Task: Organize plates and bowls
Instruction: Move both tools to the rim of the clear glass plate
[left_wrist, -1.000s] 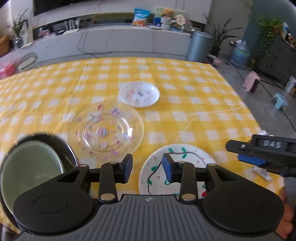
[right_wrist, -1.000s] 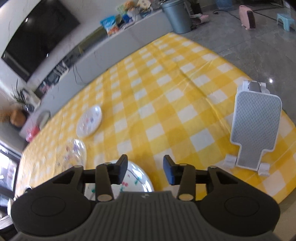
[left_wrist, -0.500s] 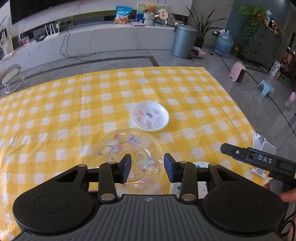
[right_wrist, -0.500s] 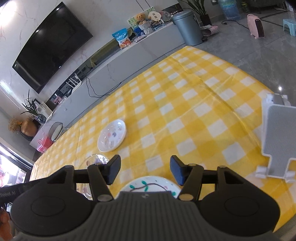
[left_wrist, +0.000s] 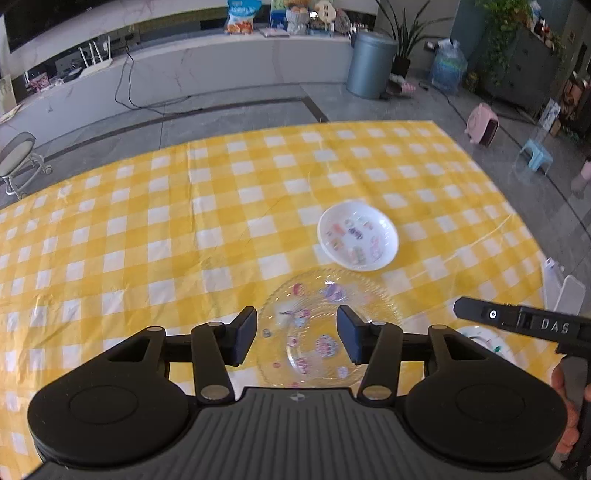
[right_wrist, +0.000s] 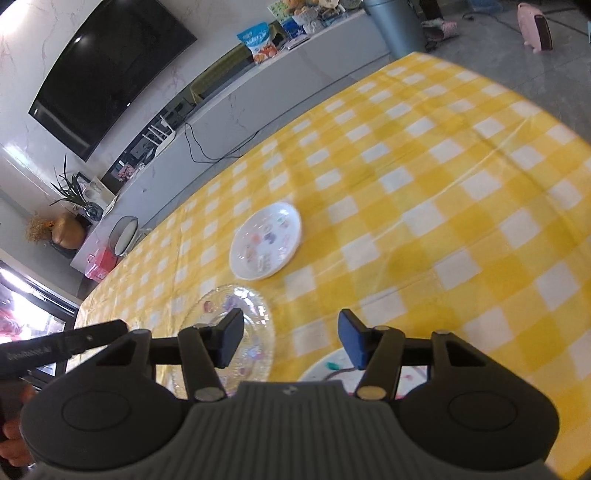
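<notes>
A small white dish with coloured prints (left_wrist: 358, 240) (right_wrist: 265, 240) sits on the yellow checked tablecloth (left_wrist: 147, 229). A clear glass plate with pink prints (left_wrist: 325, 325) (right_wrist: 236, 314) lies nearer. A white plate with green vine pattern (left_wrist: 487, 343) (right_wrist: 332, 369) shows partly at the near edge. My left gripper (left_wrist: 297, 338) is open and empty above the glass plate. My right gripper (right_wrist: 290, 339) is open and empty above the table, between the glass plate and the vine plate.
A white stand (left_wrist: 565, 291) lies at the table's right edge. Beyond the table are a grey counter (left_wrist: 221, 70), a metal bin (left_wrist: 371, 64) and a stool (left_wrist: 20, 158). The right gripper's arm (left_wrist: 524, 325) shows in the left wrist view.
Both grippers have lifted and swung left, and both have opened wider. The dark bowl with the green inside has left the left wrist view. The white stand has left the right wrist view.
</notes>
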